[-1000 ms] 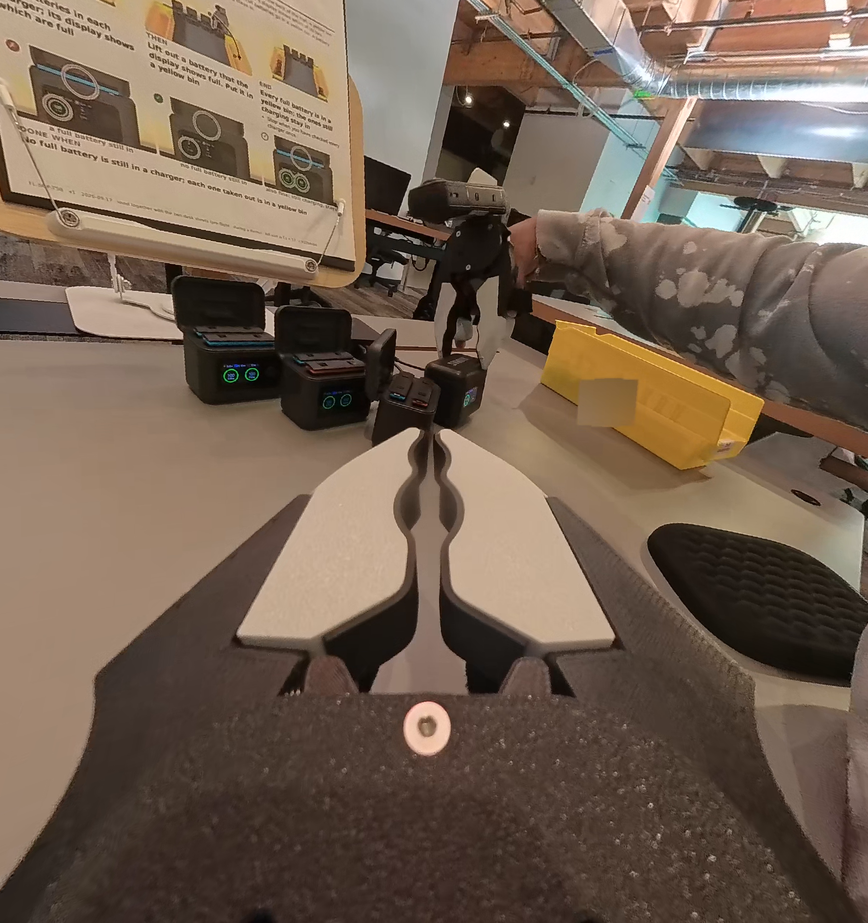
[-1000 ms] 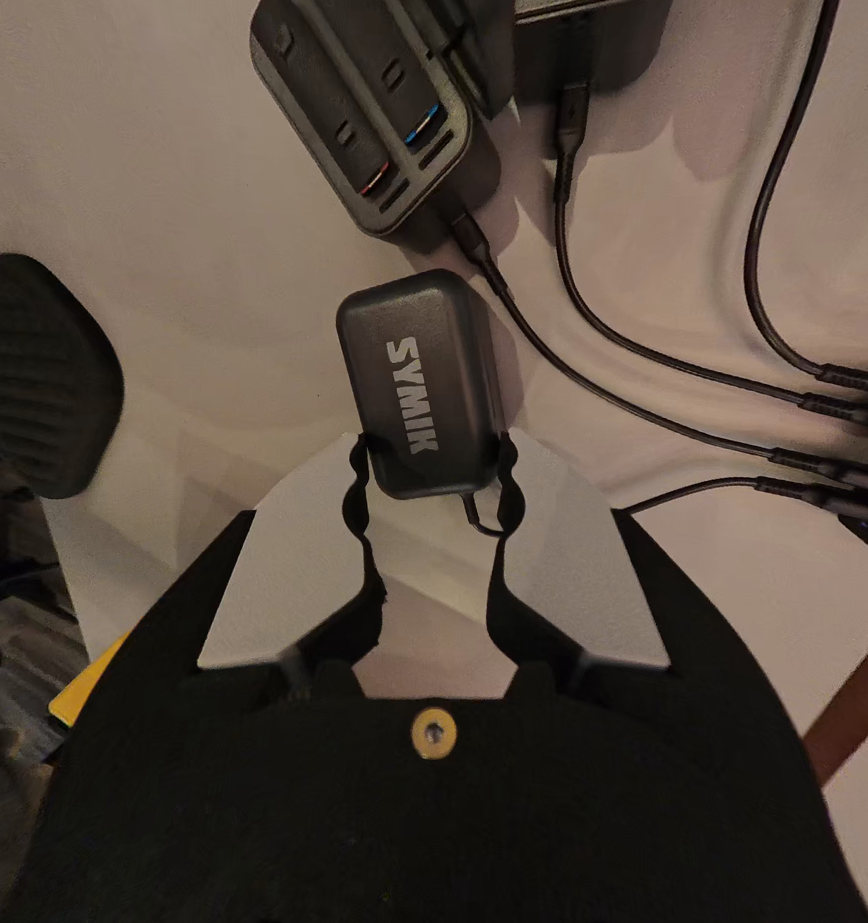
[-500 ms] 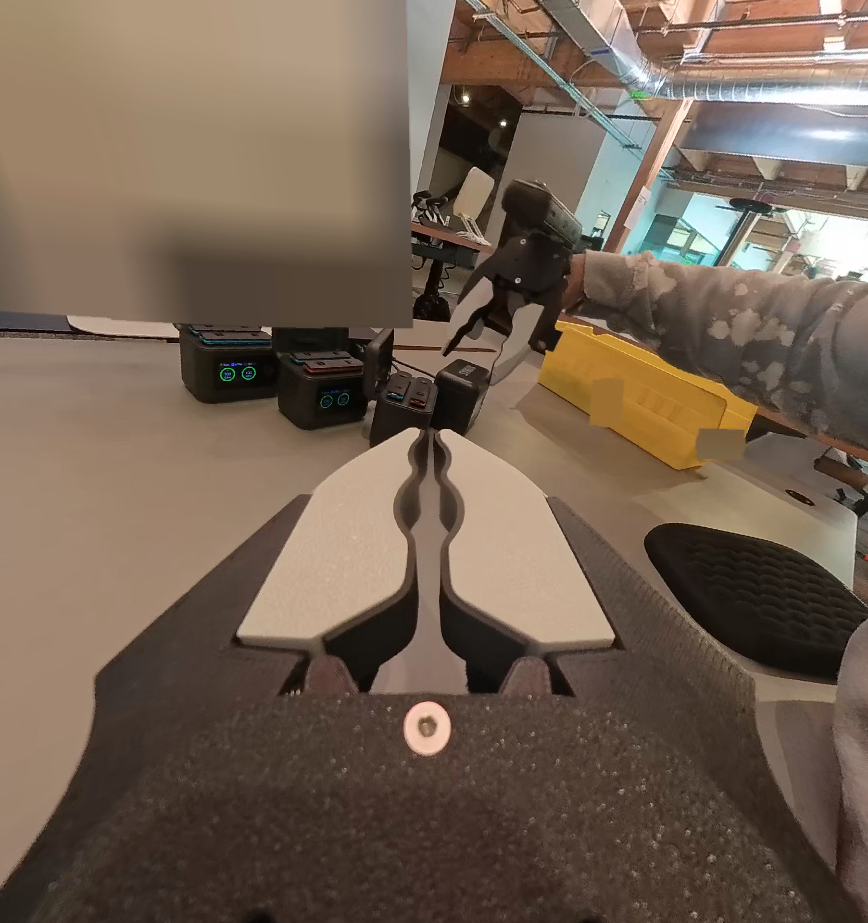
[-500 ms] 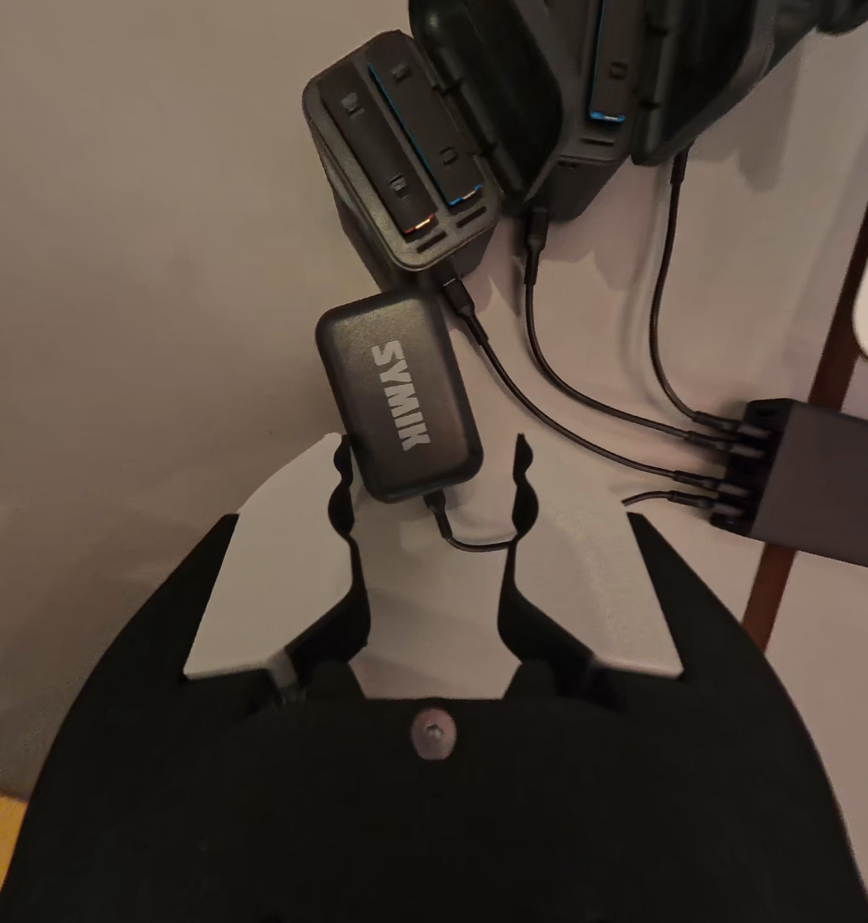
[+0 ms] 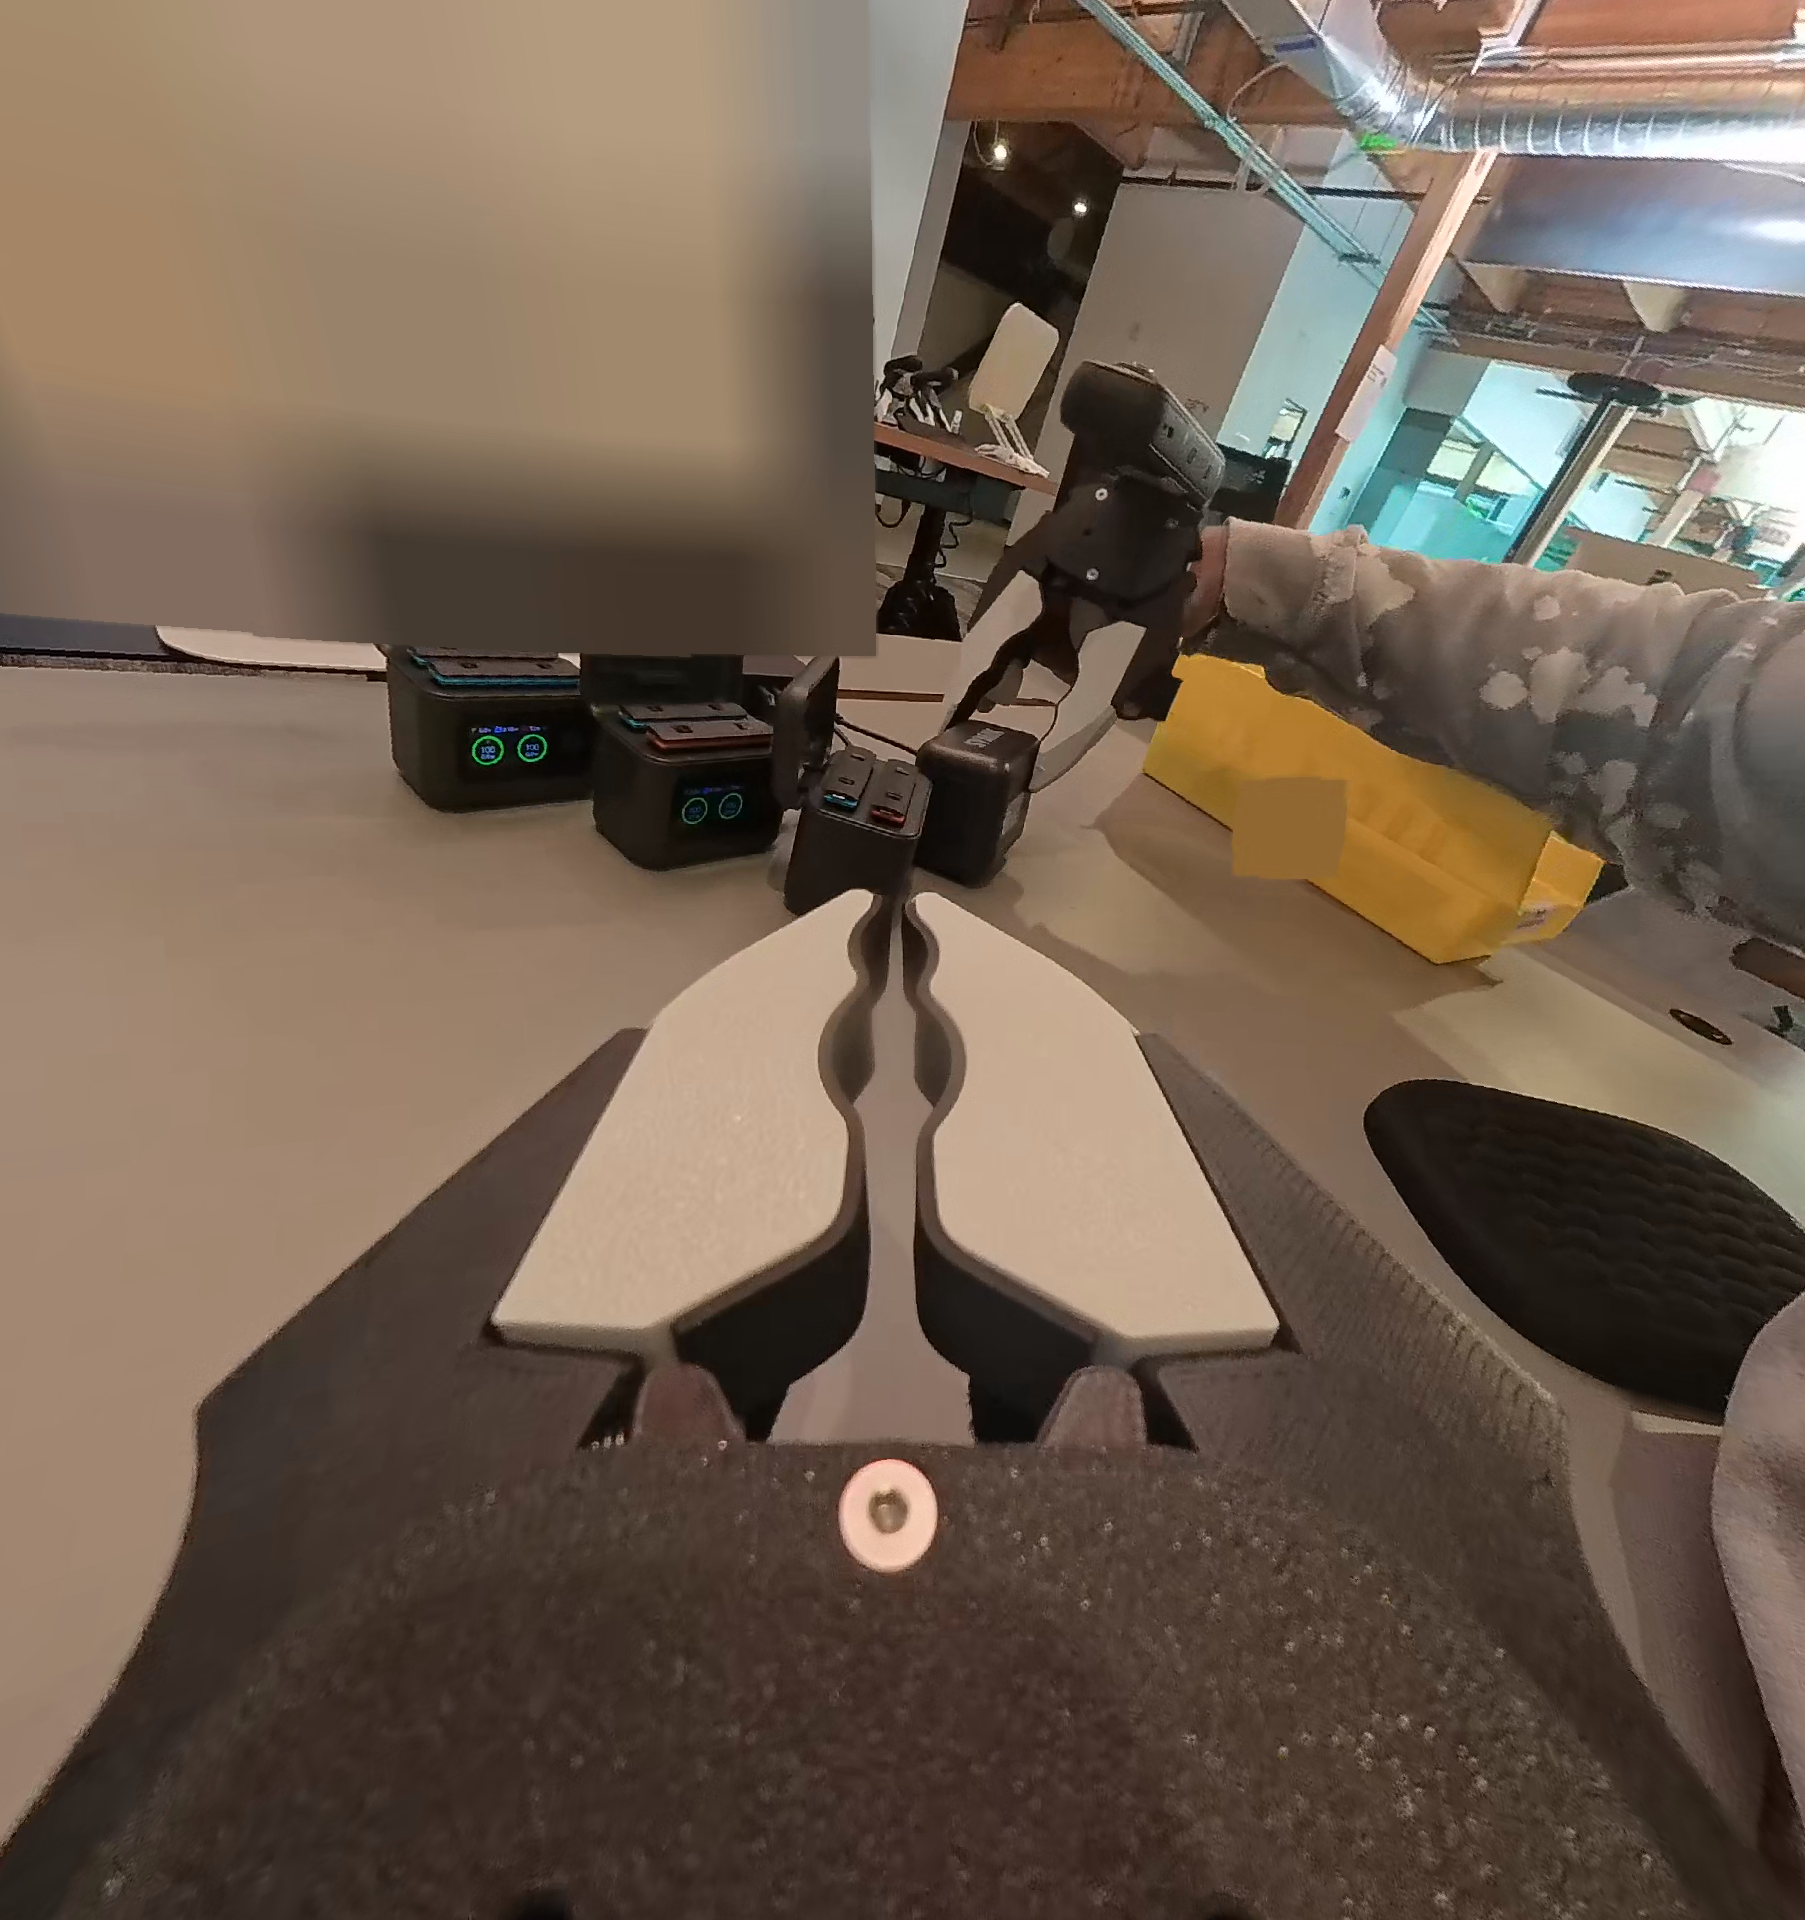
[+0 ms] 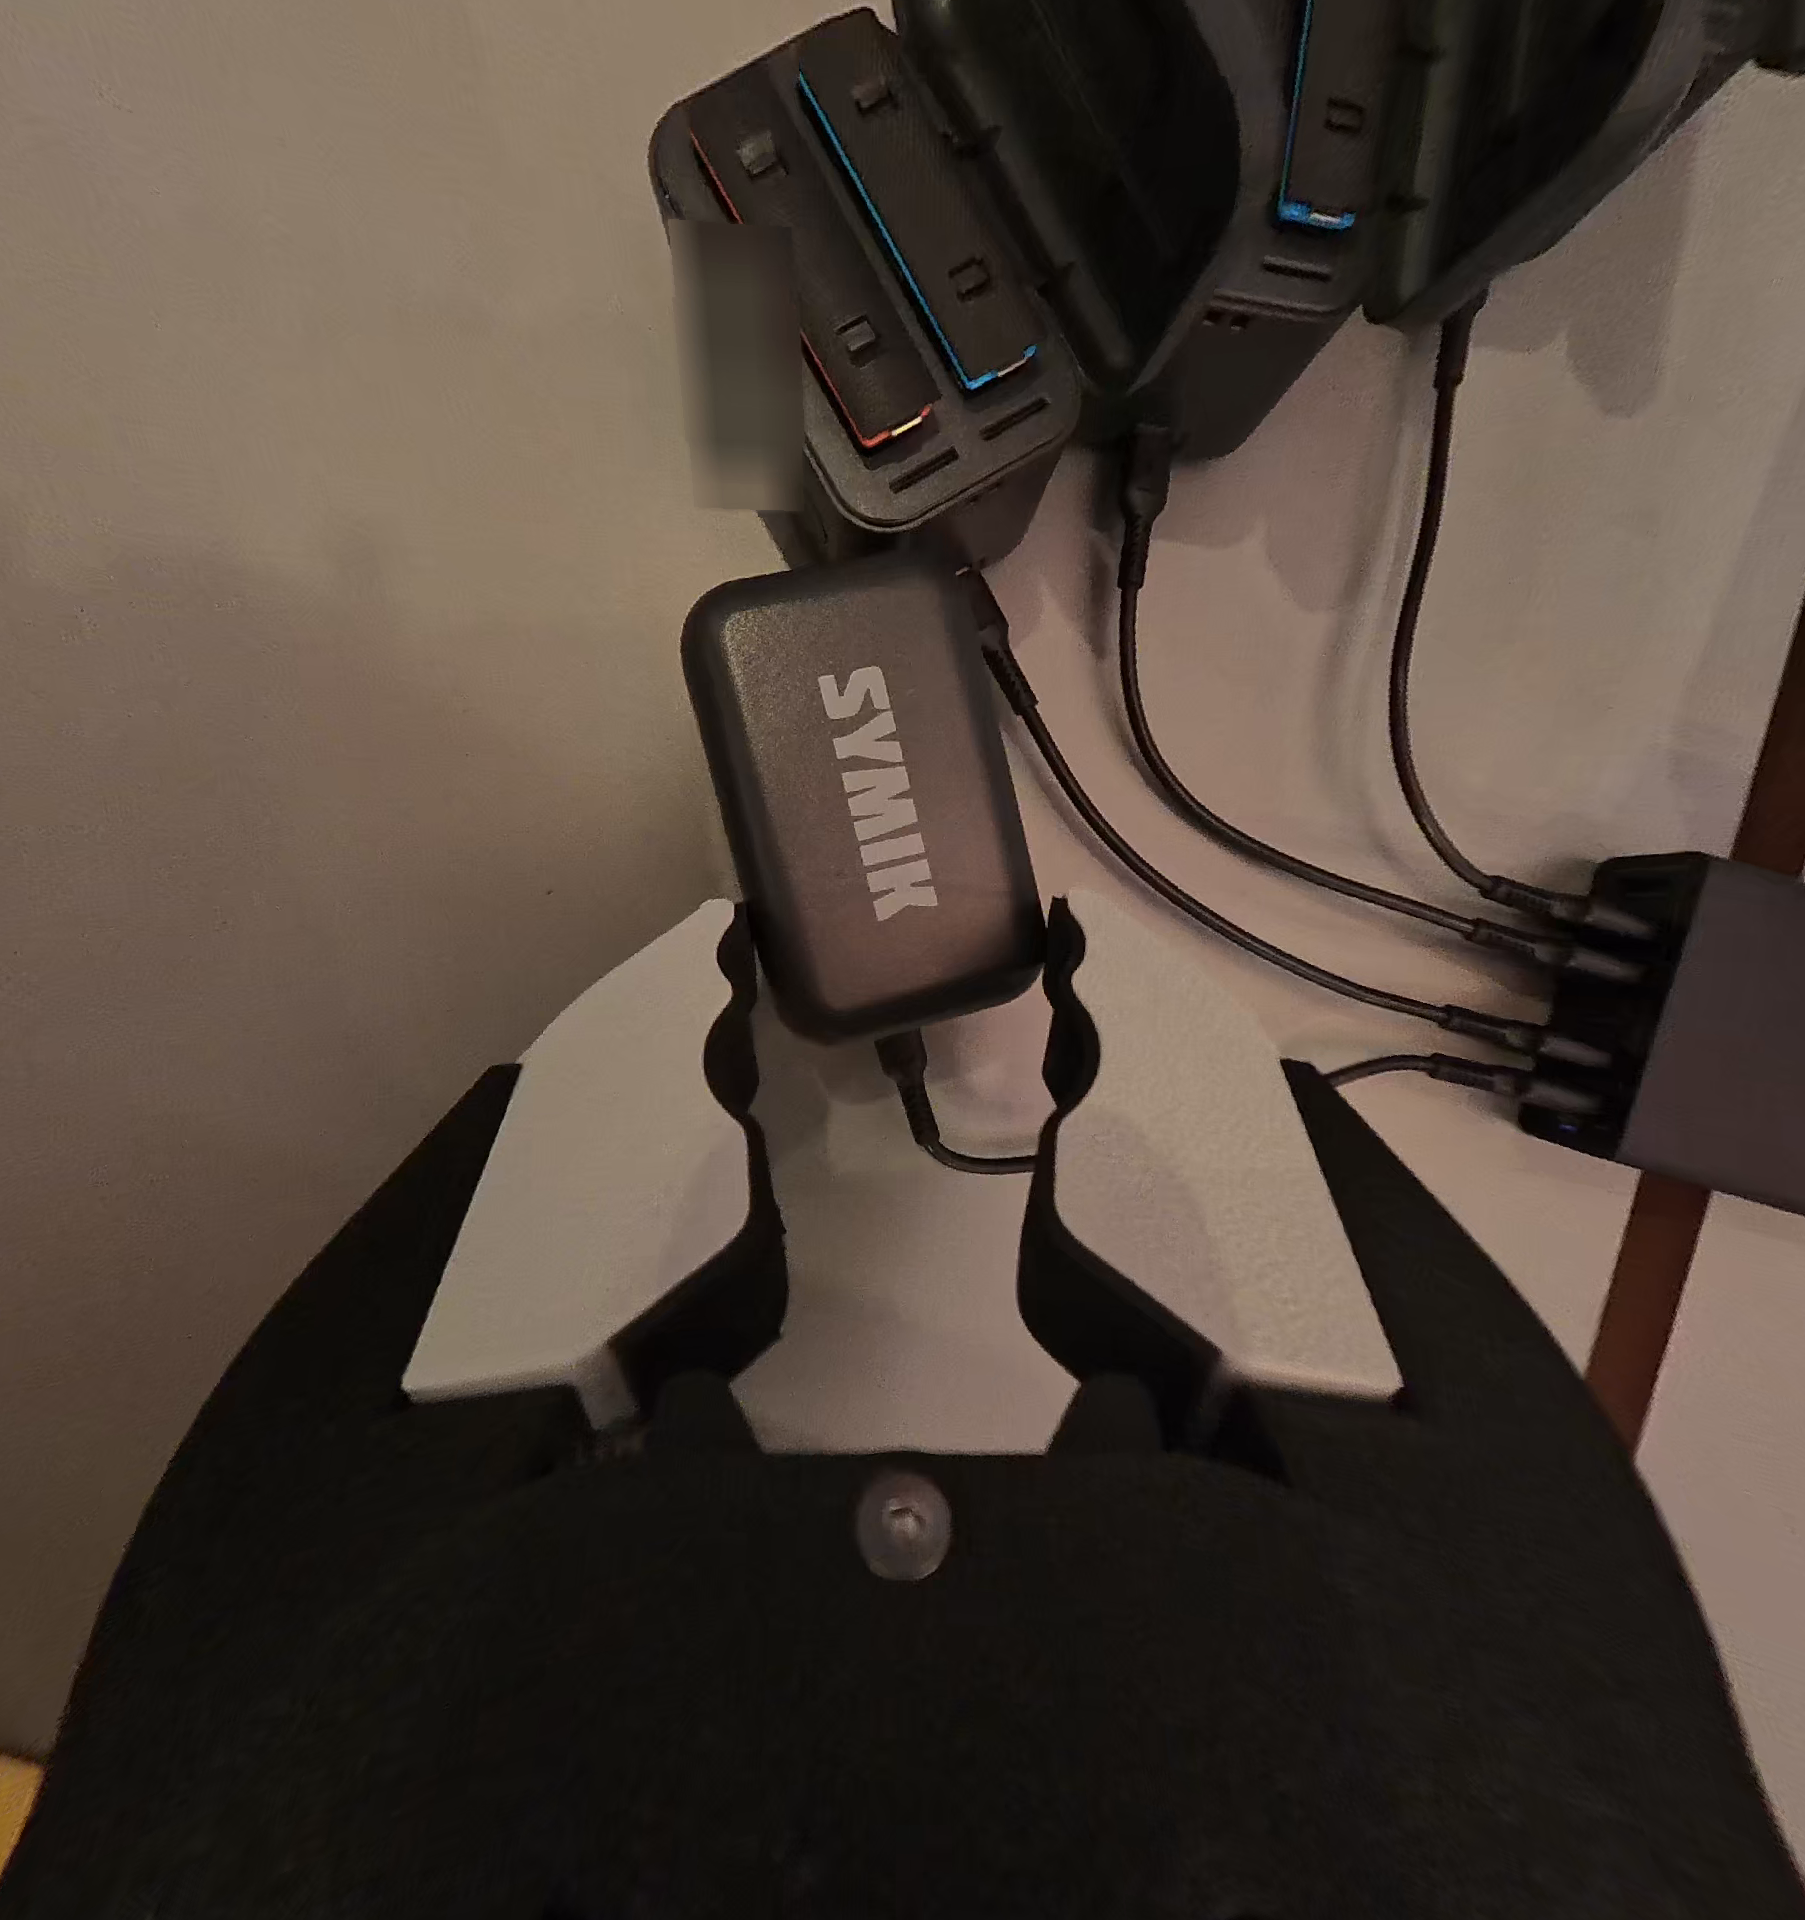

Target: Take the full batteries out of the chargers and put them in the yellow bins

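Several black chargers stand in a row on the grey table. Two at the left (image 5: 482, 743) (image 5: 685, 795) show green rings on their displays. A third, open charger (image 5: 856, 831) (image 6: 877, 312) holds a red-edged battery (image 6: 825, 343) and a blue-edged battery (image 6: 919, 260). A closed charger case (image 5: 976, 800) (image 6: 856, 800) stands to its right. My right gripper (image 6: 893, 925) (image 5: 1023, 717) is open, its fingertips straddling the near end of that case; I cannot tell if they touch it. My left gripper (image 5: 893, 904) is shut and empty, low over the table, short of the chargers. A yellow bin (image 5: 1376, 821) lies at the right.
Black cables (image 6: 1137, 831) run from the chargers to a dark power hub (image 6: 1708, 1018) at the right. A black padded rest (image 5: 1594, 1236) sits at the table's right edge. A person's sleeve (image 5: 1500, 665) reaches over the bin. There is about 30 cm between the tips of the two grippers. The dark power hub (image 6: 1708, 1018) lies around 15 cm away from my right fingertips.
My right gripper lifted back from the closed case with wider jaws, then came forward and narrowed them around its near end. My left gripper has stayed shut in place.
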A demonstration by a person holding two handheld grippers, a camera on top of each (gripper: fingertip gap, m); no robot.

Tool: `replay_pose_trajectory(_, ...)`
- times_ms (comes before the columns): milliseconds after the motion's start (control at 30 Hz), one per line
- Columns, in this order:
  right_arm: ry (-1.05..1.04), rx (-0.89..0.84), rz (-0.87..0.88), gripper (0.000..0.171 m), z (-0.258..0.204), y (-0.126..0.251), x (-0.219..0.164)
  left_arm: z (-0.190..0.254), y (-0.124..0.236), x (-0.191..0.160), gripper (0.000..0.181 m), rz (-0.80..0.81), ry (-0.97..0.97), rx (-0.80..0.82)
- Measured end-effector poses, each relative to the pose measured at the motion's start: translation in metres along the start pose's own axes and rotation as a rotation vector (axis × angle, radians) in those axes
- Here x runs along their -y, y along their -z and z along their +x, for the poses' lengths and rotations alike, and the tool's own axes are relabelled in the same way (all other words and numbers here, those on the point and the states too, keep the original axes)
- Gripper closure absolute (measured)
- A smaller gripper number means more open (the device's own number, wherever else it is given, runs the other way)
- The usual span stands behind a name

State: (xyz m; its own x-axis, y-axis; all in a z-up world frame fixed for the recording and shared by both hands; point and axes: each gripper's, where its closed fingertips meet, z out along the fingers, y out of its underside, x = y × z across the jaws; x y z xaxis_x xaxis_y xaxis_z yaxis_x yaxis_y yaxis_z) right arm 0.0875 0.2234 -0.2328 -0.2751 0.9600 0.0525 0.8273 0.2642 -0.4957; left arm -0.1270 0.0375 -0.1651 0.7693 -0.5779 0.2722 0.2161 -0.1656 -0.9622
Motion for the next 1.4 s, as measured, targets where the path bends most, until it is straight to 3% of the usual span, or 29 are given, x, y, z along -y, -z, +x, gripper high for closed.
replay_pose_trajectory(533,-0.141,0.302,-0.072,0.119,-0.008,0.009,0.003,0.000,-0.001,-0.001,0.179,-0.009,0.013,-0.014)
replay_pose_trajectory(667,-0.139,0.295,-0.080,0.119,-0.007,0.009,0.003,0.001,-0.001,-0.001,0.179,-0.010,0.009,-0.016)
replay_pose_trajectory(1167,-0.656,0.638,0.031,0.121,0.019,0.023,0.015,0.001,-0.001,-0.001,0.179,-0.010,0.019,-0.026)
replay_pose_trajectory(1400,-0.652,0.477,0.179,0.133,0.052,0.030,0.019,0.002,0.000,0.000,0.179,0.001,0.020,-0.027)
